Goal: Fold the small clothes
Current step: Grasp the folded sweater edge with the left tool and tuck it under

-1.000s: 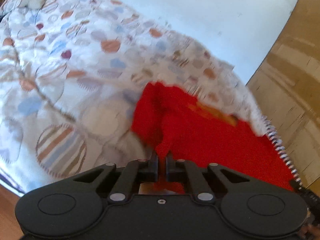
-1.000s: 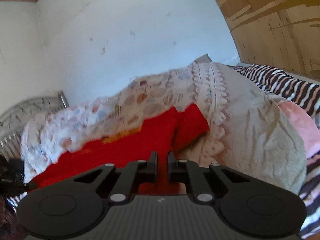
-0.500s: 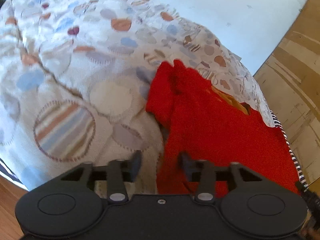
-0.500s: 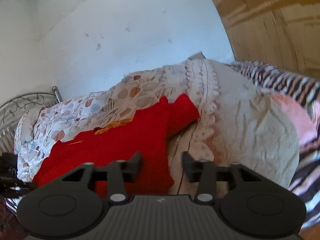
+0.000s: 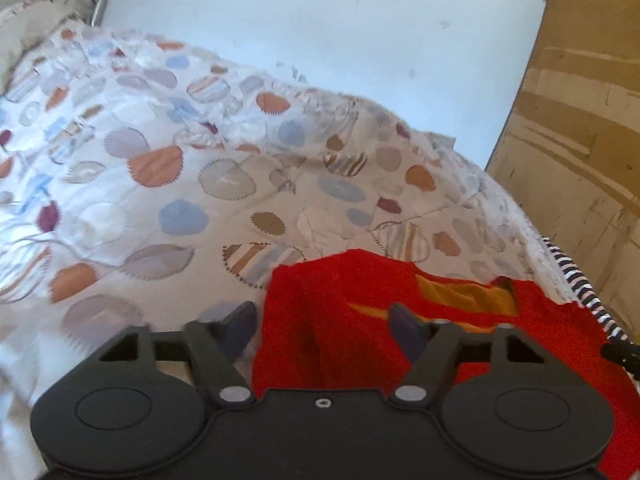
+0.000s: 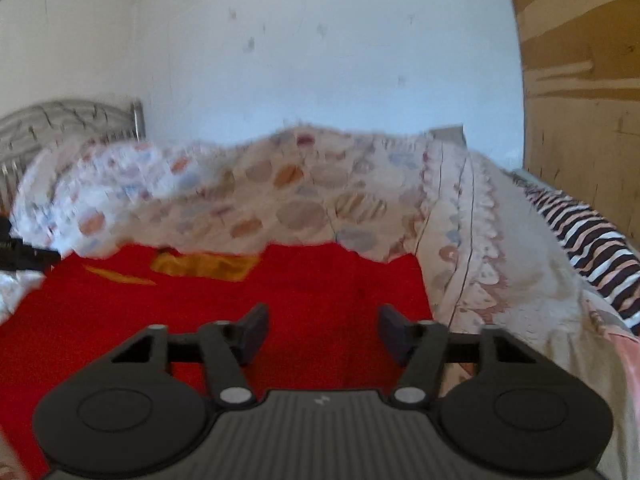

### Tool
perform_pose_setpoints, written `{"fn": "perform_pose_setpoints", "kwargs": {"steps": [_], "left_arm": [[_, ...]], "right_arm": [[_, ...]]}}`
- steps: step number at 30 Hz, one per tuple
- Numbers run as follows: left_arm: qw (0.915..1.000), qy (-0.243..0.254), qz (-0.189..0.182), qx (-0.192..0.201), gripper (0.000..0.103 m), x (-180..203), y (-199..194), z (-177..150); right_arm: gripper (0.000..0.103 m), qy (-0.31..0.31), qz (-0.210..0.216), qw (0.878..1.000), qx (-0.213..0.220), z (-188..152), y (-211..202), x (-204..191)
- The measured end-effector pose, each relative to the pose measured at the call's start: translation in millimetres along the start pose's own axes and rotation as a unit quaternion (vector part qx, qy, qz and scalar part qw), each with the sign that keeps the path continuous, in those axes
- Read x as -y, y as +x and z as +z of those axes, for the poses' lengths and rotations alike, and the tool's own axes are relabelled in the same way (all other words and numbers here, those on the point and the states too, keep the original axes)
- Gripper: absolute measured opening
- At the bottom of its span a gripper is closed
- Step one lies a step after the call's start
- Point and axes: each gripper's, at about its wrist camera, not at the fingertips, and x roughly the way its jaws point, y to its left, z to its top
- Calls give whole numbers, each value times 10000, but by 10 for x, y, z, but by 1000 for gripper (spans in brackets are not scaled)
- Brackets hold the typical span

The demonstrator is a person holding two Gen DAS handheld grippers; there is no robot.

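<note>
A small red garment (image 5: pixel 360 304) with an orange patch lies flat on the patterned quilt (image 5: pixel 180 184). My left gripper (image 5: pixel 323 330) is open and empty above the garment's left edge, with one fingertip over the quilt and the other over the red cloth. In the right wrist view the same red garment (image 6: pixel 248 292) fills the lower left. My right gripper (image 6: pixel 323 336) is open and empty just above its right part. The other gripper's tip shows at the left edge.
The quilt (image 6: pixel 304 200) covers a bed against a white wall. A striped black and white cloth (image 6: pixel 584 236) and a pink cloth lie at the right. A wooden panel (image 5: pixel 580 120) stands to the right. A metal headboard (image 6: pixel 60 120) is at the far left.
Both grippers were shut on the red garment one second ago. They opened, let it go and drew back. The garment now lies flat on the quilt.
</note>
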Motion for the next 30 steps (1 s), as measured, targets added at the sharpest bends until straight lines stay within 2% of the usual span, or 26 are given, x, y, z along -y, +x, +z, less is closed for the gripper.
{"fn": "perform_pose_setpoints", "kwargs": {"steps": [1,2,4,7,9,11,15,19,21,22,23,24,25,26,27,28,30], "left_arm": [[9999,-35,-92,-130,27,-19,100,35],[9994,-64,-206,-265,9,-38,189,71],[9997,46,-210,-66,7,1,208,109],[9979,148,-184,608,7,93,55,128],[9963,83,-42,860,7,141,34,122],[9968,202,211,744,7,170,166,105],[9984,104,402,396,7,78,459,4],[9975,164,501,480,10,45,555,-136],[9970,241,506,538,15,44,571,-162],[9972,201,452,559,17,32,547,-156],[9975,148,382,579,27,13,502,-144],[9976,99,337,593,43,-5,451,-132],[9977,55,287,616,55,-20,373,-119],[9973,29,349,641,83,-20,288,-110],[9964,28,443,719,95,-21,190,-110],[9952,70,488,841,95,-34,65,-124],[9959,154,328,831,98,-82,-151,-152]], "right_arm": [[14,7,47,10000,-73,11,58,19],[9,20,55,10000,-57,27,84,35],[8,-75,-40,9997,217,60,52,38],[8,-45,-211,9973,708,87,-46,10],[8,-37,-340,9970,700,76,20,5],[8,76,-383,9982,464,35,149,41],[8,270,-420,9985,237,-36,273,127],[8,114,-531,9985,115,-58,334,86],[10,62,-553,9984,62,-64,353,72],[15,65,-527,9986,75,-57,342,70],[20,71,-496,9987,133,-49,311,71],[41,88,-477,9986,208,-42,270,78],[71,110,-476,9984,284,-34,214,80],[83,132,-524,9978,380,-28,146,77],[96,158,-588,9968,512,-28,59,70],[102,180,-598,9962,600,-34,-13,72],[103,261,-596,9952,737,-77,-184,77]]}}
